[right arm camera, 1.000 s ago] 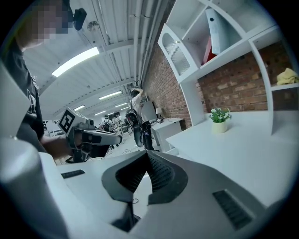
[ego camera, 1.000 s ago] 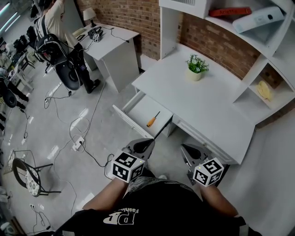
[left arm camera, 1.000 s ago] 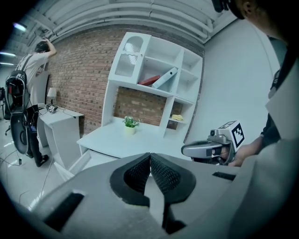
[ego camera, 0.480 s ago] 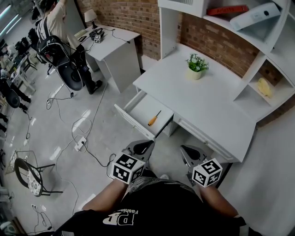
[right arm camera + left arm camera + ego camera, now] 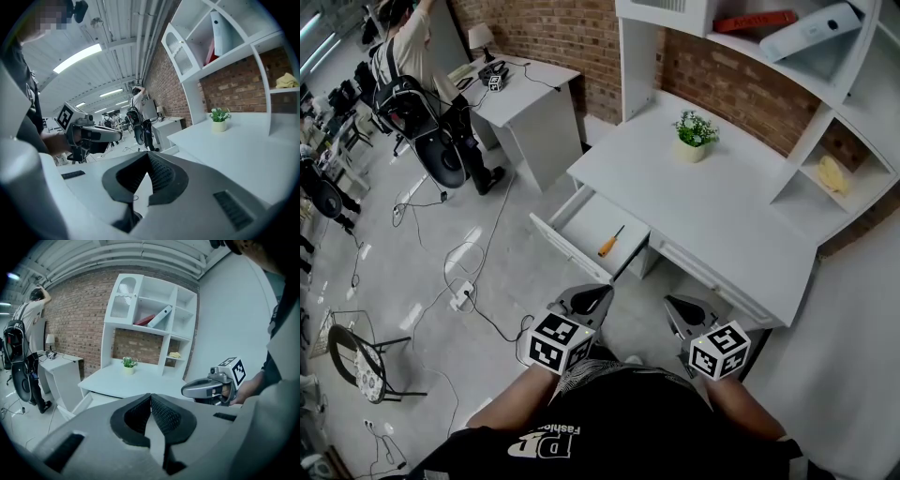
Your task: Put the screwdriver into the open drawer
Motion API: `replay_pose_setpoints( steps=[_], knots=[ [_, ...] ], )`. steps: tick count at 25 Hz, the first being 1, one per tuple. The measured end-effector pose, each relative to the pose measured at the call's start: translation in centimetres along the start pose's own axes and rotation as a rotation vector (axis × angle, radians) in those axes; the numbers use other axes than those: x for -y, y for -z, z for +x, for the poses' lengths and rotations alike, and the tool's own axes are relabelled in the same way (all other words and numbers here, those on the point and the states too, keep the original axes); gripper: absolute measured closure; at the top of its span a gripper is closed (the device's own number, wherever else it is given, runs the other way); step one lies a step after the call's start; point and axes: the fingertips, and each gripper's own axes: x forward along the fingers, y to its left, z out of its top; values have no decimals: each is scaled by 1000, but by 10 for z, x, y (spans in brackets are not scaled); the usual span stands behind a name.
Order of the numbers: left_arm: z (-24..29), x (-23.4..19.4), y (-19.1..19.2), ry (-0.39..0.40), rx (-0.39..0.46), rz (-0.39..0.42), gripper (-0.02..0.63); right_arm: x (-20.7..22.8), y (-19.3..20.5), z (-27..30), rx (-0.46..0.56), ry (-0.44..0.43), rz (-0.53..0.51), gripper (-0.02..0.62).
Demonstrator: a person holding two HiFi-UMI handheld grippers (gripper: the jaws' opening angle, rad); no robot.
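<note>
An orange-handled screwdriver (image 5: 611,241) lies inside the open drawer (image 5: 581,223) of the white desk (image 5: 722,225). Both grippers are held close to the person's body, short of the drawer and apart from it. My left gripper (image 5: 602,292) is shut with nothing in it; in the left gripper view its jaws (image 5: 150,397) meet at the tip. To its right, my right gripper (image 5: 673,305) is also shut and empty, pads together in the right gripper view (image 5: 148,157). Each gripper shows in the other's view: the right gripper (image 5: 185,390), the left gripper (image 5: 118,136).
A small potted plant (image 5: 692,136) stands on the desk under a white shelf unit (image 5: 825,112). Cables (image 5: 464,281) trail over the floor left of the drawer. Behind stand a smaller white table (image 5: 530,80) and a person (image 5: 412,56); a chair (image 5: 361,361) is at the lower left.
Only the head view has shifted slightly. Both grippers and the screwdriver stay where they were.
</note>
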Motion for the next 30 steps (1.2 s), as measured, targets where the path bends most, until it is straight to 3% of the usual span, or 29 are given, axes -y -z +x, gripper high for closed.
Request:
replay_pose_setpoints(
  steps=[30],
  knots=[
    [-3, -1, 0, -7, 11, -8, 588, -1, 2, 0, 0, 12, 2, 591]
  ],
)
